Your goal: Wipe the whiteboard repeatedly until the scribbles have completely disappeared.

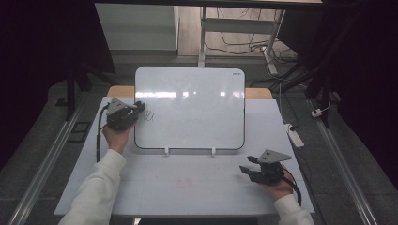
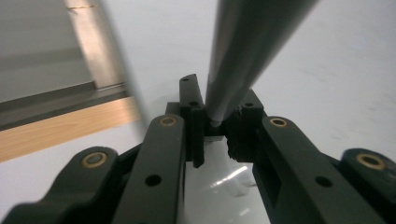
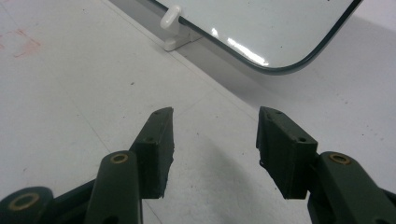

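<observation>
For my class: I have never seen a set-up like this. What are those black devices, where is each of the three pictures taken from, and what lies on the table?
A person sits at a white table and holds a hand-worked gripper in each hand. The high view looks down from above; the two gripper views come from cameras riding on the grippers, looking along their black jaws.

A whiteboard lies on the table, with a few dark scribbles near its left edge.

The left gripper is at that edge, shut on a dark marker, which its own view shows clamped between the jaws.

The right gripper rests near the table's front right, jaws open and holding nothing, as its own view confirms.
</observation>
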Action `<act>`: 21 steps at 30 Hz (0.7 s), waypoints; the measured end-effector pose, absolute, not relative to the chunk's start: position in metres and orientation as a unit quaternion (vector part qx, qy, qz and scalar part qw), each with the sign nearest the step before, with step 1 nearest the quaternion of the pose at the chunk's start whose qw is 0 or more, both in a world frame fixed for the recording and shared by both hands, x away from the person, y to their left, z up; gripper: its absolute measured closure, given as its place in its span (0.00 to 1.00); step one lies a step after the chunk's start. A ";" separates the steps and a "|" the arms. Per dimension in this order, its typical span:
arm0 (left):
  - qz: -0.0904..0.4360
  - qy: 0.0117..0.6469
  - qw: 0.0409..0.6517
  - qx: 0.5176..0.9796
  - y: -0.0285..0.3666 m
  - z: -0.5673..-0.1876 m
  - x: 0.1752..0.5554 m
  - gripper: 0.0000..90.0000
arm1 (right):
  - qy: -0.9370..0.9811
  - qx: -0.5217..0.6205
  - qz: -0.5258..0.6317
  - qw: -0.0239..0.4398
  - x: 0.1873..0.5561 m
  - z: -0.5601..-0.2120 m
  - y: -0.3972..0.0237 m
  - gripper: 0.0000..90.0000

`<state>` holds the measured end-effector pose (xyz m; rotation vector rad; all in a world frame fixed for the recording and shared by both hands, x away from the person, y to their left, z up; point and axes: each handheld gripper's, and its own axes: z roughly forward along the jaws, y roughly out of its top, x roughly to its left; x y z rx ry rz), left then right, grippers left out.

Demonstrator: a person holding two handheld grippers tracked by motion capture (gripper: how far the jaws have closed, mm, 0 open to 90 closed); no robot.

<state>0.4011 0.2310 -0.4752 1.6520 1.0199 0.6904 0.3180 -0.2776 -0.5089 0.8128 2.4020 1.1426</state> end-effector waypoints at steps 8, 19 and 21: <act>0.296 0.389 0.494 0.719 0.204 -0.478 0.395 0.86 | 0.851 0.285 0.402 0.179 0.318 -0.509 -0.276 0.52; 0.282 0.397 0.504 0.713 0.206 -0.485 0.390 0.86 | 0.852 0.284 0.402 0.179 0.319 -0.510 -0.275 0.51; 0.278 0.391 0.504 0.718 0.201 -0.487 0.387 0.86 | 0.852 0.284 0.401 0.179 0.318 -0.510 -0.275 0.51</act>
